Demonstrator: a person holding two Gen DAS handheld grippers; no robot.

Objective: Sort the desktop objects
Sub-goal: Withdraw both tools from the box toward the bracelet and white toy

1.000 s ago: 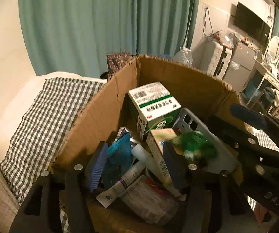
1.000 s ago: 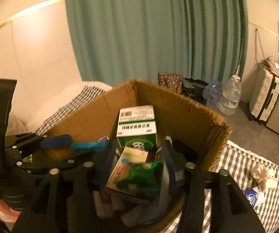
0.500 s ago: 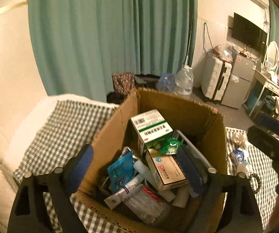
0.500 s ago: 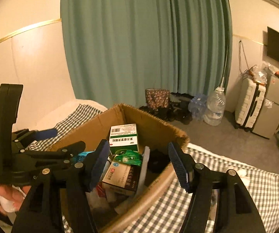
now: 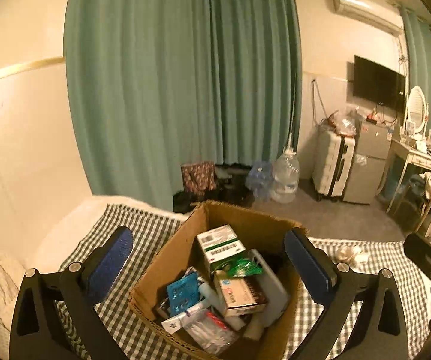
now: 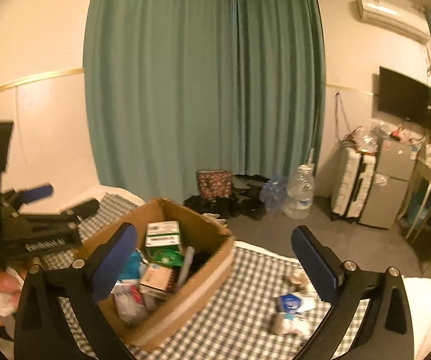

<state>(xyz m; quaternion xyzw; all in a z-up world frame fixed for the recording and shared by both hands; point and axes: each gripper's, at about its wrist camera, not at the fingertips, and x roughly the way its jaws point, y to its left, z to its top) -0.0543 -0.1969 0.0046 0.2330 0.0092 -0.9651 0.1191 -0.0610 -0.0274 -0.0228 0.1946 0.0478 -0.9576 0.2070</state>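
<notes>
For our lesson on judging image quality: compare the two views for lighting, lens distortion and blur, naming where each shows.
Left wrist view: warm, dim yellow light; fisheye bends the curtain and darkens the corners; cardboard box contents fairly sharp. Right wrist view: same warm cast and bending; the left gripper at the frame's left is smeared by motion, and the box is softer.

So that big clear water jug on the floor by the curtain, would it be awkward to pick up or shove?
Probably heavy: the water jug is bulky and looks at least partly full, though the level is hard to read. Its smooth rounded plastic would likely be slippery and too wide for jaws like these. Pushed low, it should slide on its broad base; pushed high, it may tip.
</notes>
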